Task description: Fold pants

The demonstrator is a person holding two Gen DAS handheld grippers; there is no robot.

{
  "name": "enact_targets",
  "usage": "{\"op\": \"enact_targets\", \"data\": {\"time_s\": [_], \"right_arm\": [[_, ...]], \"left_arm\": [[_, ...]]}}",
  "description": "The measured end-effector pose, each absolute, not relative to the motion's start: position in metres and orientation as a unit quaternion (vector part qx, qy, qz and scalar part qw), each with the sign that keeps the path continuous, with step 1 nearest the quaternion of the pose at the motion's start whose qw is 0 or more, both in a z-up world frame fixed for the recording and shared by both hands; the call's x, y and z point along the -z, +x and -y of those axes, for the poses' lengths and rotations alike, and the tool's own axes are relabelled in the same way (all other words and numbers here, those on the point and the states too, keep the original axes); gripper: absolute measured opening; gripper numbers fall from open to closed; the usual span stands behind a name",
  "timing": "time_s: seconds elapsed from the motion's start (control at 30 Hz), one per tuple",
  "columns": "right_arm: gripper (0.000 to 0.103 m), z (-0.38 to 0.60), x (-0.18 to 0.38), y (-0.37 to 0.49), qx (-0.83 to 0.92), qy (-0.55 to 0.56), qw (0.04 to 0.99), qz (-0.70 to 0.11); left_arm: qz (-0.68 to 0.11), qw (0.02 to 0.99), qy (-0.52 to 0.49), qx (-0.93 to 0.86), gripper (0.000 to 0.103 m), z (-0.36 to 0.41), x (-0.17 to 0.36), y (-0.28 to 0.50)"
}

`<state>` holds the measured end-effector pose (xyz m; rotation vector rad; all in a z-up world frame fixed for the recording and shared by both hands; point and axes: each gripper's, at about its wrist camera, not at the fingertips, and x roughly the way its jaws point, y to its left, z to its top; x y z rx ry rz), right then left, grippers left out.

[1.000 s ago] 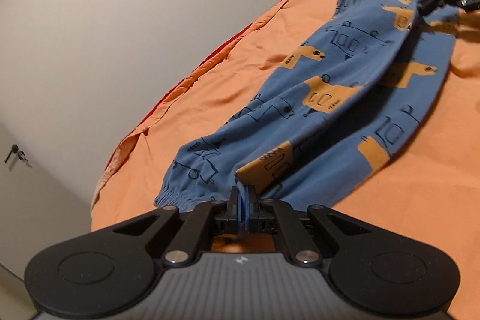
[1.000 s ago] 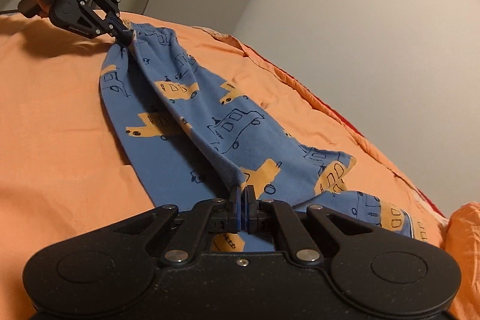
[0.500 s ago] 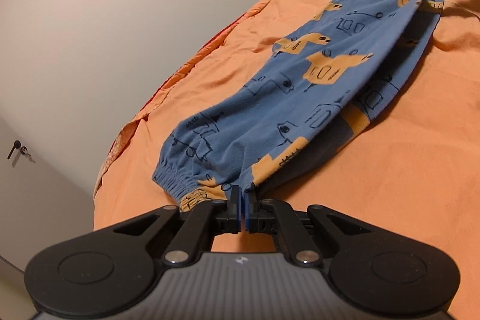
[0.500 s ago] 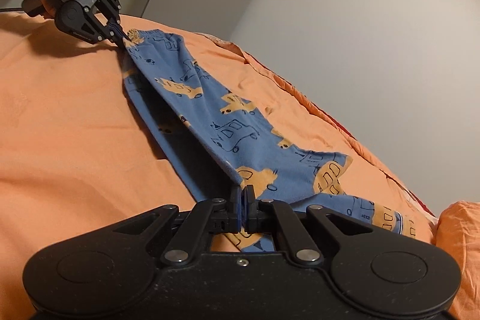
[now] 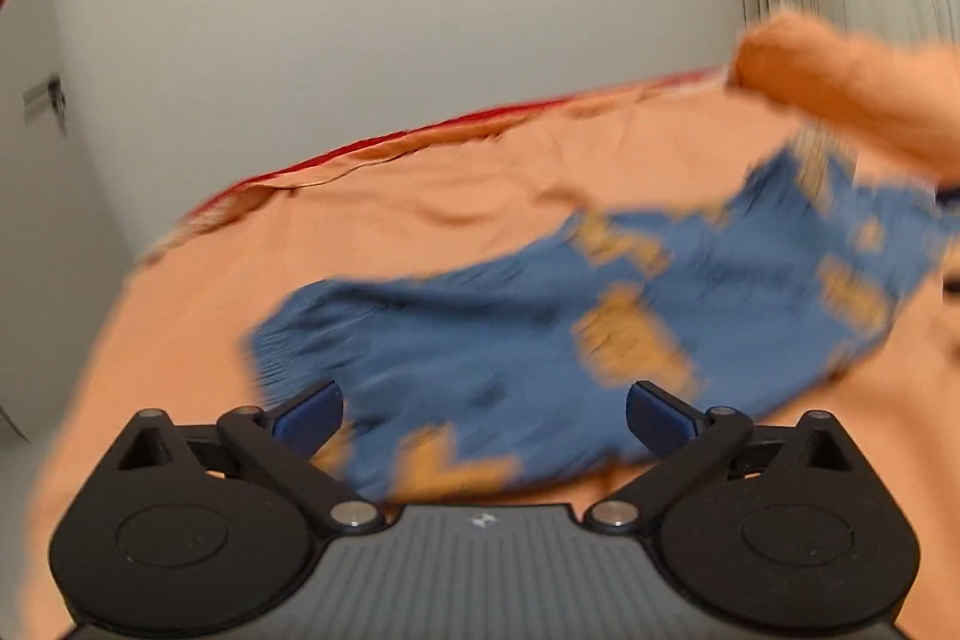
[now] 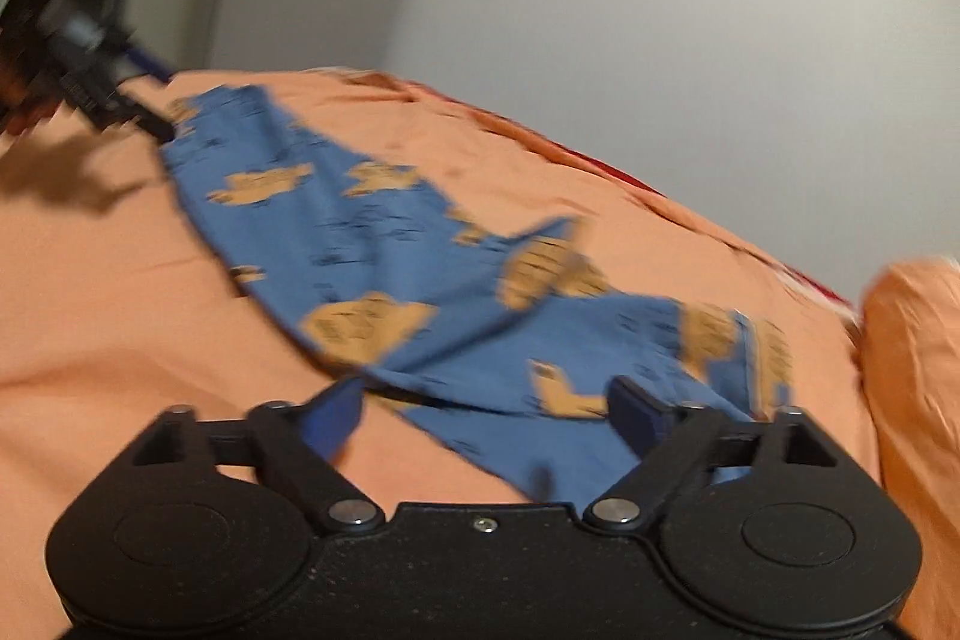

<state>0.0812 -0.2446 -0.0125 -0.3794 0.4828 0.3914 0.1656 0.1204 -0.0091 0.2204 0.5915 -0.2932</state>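
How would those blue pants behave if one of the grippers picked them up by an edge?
Probably floppy: the pants lie creased and draped flat over the orange bedsheet, following its surface. Likely light, since the cloth looks thin. They would probably sag and unfold rather than hold shape, and pushing would likely bunch them up.

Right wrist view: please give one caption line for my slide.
Right gripper opening, jaws wide, above blue patterned pants lying on the orange bed sheet.

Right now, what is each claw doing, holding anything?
Left gripper: jaws opening, gripping nothing; pants lie loose.
Right gripper: jaws opening, gripping nothing.
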Motion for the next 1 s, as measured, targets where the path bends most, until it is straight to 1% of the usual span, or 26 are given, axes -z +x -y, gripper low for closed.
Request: {"op": "enact_targets", "data": {"time_s": [0.1,0.2,0.3,0.37,0.47,0.57,0.63,0.67,0.73,0.77,0.8,0.83,0.87,0.9,0.93,0.97,1.0], "right_arm": [[0.102,0.293,-0.006,0.102,-0.167,-0.12,0.944,-0.259],[0.102,0.34,-0.018,0.135,-0.167,-0.041,0.938,-0.3],[0.102,0.379,-0.013,0.178,-0.143,0.044,0.924,-0.352],[0.101,0.396,-0.006,0.201,-0.128,0.074,0.918,-0.367],[0.096,0.408,0.001,0.229,-0.116,0.1,0.915,-0.373],[0.088,0.412,0.009,0.25,-0.109,0.121,0.91,-0.381],[0.08,0.413,0.014,0.261,-0.103,0.128,0.908,-0.387],[0.077,0.416,0.017,0.265,-0.1,0.132,0.907,-0.387],[0.064,0.42,0.022,0.27,-0.097,0.146,0.904,-0.389],[0.06,0.422,0.025,0.271,-0.093,0.155,0.903,-0.39],[0.05,0.423,0.027,0.273,-0.091,0.163,0.901,-0.391],[0.034,0.425,0.028,0.274,-0.091,0.17,0.899,-0.394],[0.023,0.426,0.028,0.274,-0.091,0.172,0.898,-0.394],[0.011,0.426,0.026,0.273,-0.087,0.166,0.9,-0.393],[0.011,0.426,0.022,0.27,-0.089,0.158,0.903,-0.389],[0.01,0.426,0.015,0.265,-0.098,0.15,0.906,-0.384],[0.009,0.426,0.007,0.259,-0.103,0.14,0.91,-0.378]], "left_arm": [[-0.295,0.934,0.061,0.19,0.103,-0.07,0.008,0.186],[-0.278,0.919,0.063,0.271,0.103,-0.011,0.006,0.195],[-0.269,0.892,0.114,0.344,0.103,0.047,0.009,0.194],[-0.267,0.876,0.177,0.361,0.103,0.082,0.015,0.19],[-0.255,0.867,0.262,0.338,0.101,0.121,0.028,0.183],[-0.251,0.86,0.28,0.345,0.092,0.136,0.032,0.183],[-0.254,0.852,0.286,0.356,0.081,0.143,0.034,0.182],[-0.25,0.849,0.297,0.36,0.077,0.147,0.036,0.179],[-0.239,0.838,0.326,0.367,0.062,0.154,0.04,0.169],[-0.239,0.831,0.34,0.369,0.058,0.157,0.044,0.166],[-0.246,0.824,0.349,0.373,0.045,0.164,0.048,0.171],[-0.256,0.819,0.349,0.377,0.033,0.165,0.051,0.172],[-0.268,0.816,0.342,0.381,0.025,0.165,0.052,0.173],[-0.276,0.816,0.334,0.383,0.013,0.164,0.05,0.174],[-0.277,0.818,0.332,0.379,0.004,0.164,0.049,0.174],[-0.278,0.82,0.328,0.378,0.001,0.162,0.046,0.175],[-0.283,0.821,0.317,0.382,0.0,0.159,0.043,0.177]]}}
